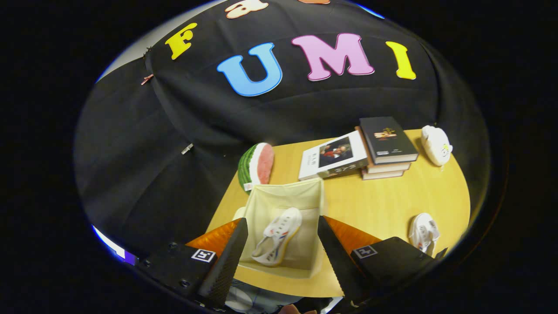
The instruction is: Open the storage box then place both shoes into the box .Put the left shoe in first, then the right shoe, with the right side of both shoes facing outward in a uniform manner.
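A cream fabric storage box (283, 196) stands open on the wooden table, below and between my fingers. One white shoe (277, 235) with coloured side stripes lies inside it, leaning on its side. The other white shoe (423, 232) rests on the table to the right of the box, just beyond my right finger. My gripper (283, 237) hovers above the box, open, with nothing between its fingers.
A watermelon slice (256, 167) sits just behind the box. Further back lie a light book (333, 156) and a stack of dark books (387, 146), with a white plush toy (436, 145) at the far right. The table's front edge (279, 288) is close under the gripper.
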{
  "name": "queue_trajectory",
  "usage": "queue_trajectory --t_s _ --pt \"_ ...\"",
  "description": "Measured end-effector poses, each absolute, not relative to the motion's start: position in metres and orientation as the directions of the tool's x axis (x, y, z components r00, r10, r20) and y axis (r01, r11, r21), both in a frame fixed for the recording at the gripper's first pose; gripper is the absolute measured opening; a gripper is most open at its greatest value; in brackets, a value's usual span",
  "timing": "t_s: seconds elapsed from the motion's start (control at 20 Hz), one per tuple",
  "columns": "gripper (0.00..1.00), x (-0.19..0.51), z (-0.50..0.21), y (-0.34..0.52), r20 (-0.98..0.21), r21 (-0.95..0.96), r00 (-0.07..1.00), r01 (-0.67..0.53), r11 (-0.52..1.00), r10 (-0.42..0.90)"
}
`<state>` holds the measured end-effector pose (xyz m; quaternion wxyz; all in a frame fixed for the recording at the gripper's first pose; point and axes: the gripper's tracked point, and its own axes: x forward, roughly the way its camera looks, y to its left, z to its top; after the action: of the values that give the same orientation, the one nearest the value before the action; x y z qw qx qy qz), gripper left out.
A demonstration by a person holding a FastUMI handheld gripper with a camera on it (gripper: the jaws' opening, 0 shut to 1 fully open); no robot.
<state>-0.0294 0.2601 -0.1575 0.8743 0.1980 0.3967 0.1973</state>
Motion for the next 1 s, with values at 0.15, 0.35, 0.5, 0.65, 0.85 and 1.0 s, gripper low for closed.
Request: queue_trajectory --t_s 0.15,0.35,0.5,0.65,0.85,1.0 --pt "0.98 -0.037 -0.177 0.183 -0.648 0.413 0.639 -0.164 0.896 0.415" --pt "0.98 -0.059 -0.222 0.094 -0.698 0.318 0.636 -0.136 0.938 0.329" --pt "0.98 -0.082 -0.265 0.036 -0.739 0.283 0.604 -0.122 0.951 0.298" --pt "0.98 -0.108 -0.316 -0.018 -0.799 0.21 0.554 -0.106 0.972 0.233" --pt "0.98 -0.129 -0.374 -0.051 -0.856 0.144 0.476 -0.152 0.978 0.2" --pt "0.89 -0.132 -0.401 -0.052 -0.878 0.136 0.433 -0.183 0.974 0.204"
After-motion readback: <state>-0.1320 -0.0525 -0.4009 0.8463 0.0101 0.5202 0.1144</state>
